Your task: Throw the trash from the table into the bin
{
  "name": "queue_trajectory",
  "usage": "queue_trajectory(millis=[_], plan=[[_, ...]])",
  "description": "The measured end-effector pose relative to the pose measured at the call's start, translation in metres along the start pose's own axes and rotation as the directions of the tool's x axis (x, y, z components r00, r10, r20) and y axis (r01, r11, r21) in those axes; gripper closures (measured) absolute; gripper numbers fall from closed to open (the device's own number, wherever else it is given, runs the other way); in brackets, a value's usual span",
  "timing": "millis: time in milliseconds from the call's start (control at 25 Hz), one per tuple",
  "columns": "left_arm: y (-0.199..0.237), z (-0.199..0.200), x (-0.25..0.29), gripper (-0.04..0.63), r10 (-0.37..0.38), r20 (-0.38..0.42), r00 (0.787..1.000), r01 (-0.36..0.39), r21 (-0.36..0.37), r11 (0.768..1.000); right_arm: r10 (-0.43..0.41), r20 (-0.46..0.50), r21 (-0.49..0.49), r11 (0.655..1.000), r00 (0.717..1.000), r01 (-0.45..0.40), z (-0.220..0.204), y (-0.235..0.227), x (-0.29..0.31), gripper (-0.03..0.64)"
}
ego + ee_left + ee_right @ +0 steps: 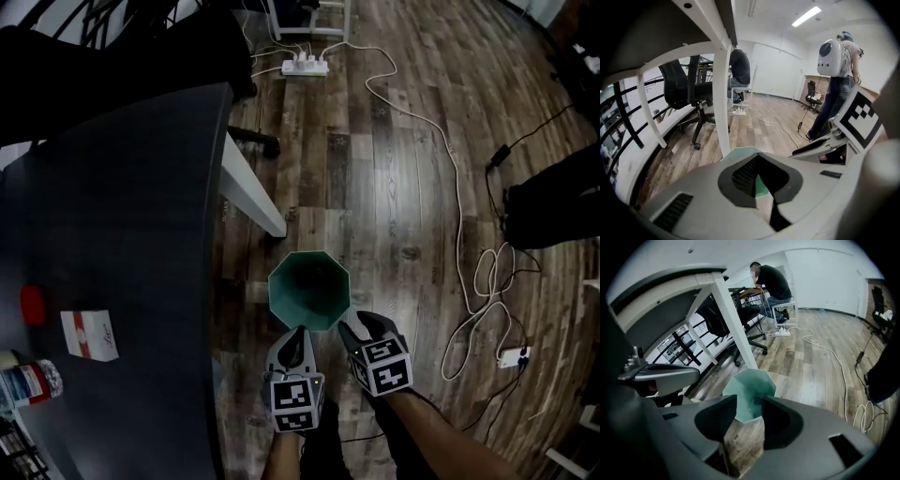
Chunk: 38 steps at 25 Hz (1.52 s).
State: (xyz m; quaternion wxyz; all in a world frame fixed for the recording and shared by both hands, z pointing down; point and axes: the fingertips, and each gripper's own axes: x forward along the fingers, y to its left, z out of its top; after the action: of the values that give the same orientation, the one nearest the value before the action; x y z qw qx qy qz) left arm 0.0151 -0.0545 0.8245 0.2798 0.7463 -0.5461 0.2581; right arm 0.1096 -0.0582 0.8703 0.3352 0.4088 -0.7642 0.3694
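Observation:
A teal eight-sided bin [309,289] stands open on the wood floor beside the dark table [122,216]. Both grippers hover just short of its near rim. My left gripper [300,336] has its tips touching and carries nothing; in its own view the left gripper [758,158] points at the bin's rim [740,151]. My right gripper [349,328] stands with a gap between its jaws, and through that gap the right gripper [749,404] shows the bin [751,387], with nothing held. On the table lie a red item [33,305], a white-and-red carton [90,335] and a can [28,382].
A white table leg [251,187] slants down close to the bin. A power strip [305,67] and long white cables [459,234] lie on the floor to the right. A standing person with a backpack [834,65], a seated person [771,282] and an office chair [689,89] are farther off.

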Motion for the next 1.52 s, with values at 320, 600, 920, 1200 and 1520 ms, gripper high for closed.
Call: queue_trajectory(millis=[320,600,920,1200,1520], plan=[[-0.027,0.028,-0.049,0.569,0.034,0.018,0.999,-0.033,-0.051,0.998,-0.037,0.076,0.053,0.998,0.996,0.033,0.023,0.016,-0.096,0.540],[-0.049,0.026,-0.096,0.569,0.110,-0.042,0.993,-0.112,-0.039,0.993,-0.040,0.006,-0.006,0.999,0.999,0.041,0.023,0.022,-0.139,0.585],[-0.064,0.066,-0.145,0.569,0.149,-0.027,0.988,-0.151,-0.144,0.978,0.029,0.011,-0.115,0.993,1.000,-0.027,0.054,0.047,-0.193,0.597],[-0.081,0.106,-0.184,0.569,0.160,0.019,0.987,-0.149,-0.267,0.952,0.015,-0.012,-0.209,0.978,1.000,-0.018,0.066,0.057,-0.227,0.598],[-0.086,0.144,-0.228,0.569,0.187,0.054,0.981,-0.164,-0.284,0.945,0.120,0.057,-0.156,0.982,0.991,-0.110,0.111,0.088,-0.272,0.598]])
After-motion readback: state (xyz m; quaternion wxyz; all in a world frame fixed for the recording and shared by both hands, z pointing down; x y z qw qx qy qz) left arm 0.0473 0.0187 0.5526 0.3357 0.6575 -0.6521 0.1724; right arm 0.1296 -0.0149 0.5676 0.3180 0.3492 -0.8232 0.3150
